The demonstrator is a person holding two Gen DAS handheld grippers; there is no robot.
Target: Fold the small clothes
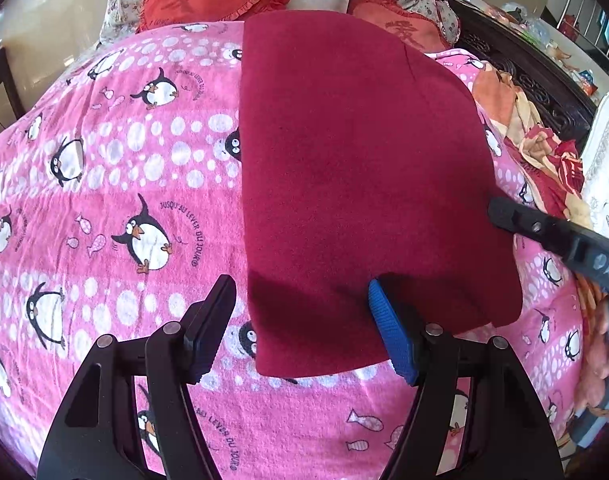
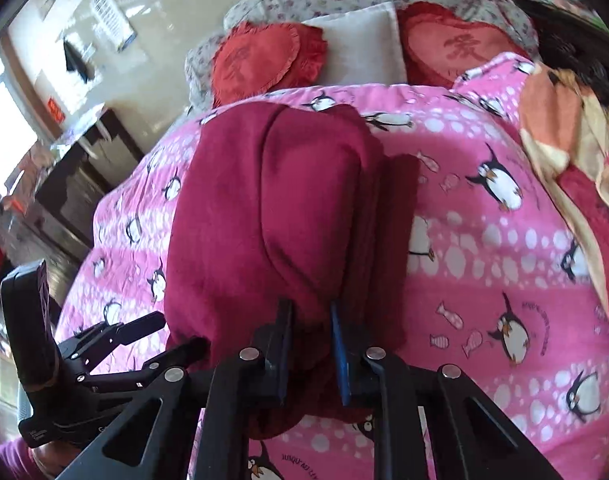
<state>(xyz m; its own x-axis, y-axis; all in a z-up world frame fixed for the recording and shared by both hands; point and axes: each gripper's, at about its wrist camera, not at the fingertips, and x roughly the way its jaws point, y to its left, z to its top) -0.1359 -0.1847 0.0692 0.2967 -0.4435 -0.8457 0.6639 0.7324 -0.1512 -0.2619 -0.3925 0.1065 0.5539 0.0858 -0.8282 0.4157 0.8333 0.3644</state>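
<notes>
Lying on the pink penguin bedspread (image 1: 104, 208), the dark red garment (image 1: 352, 168) spreads flat in the left wrist view. The left gripper (image 1: 304, 328) hangs over its near edge with jaws wide apart, pressing on nothing. In the right wrist view, the right gripper (image 2: 310, 344) has its jaws pinched onto a bunched fold of the garment's near edge. Red heart cushions (image 2: 264, 56) sit at the bed's head.

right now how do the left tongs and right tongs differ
The left tongs stand wide open, one finger over the pink blanket, the blue-padded one at the dark red cloth. The right tongs are nearly shut, pinching a bunched fold of that cloth. Both are black with blue pads and point down at the bed.
</notes>
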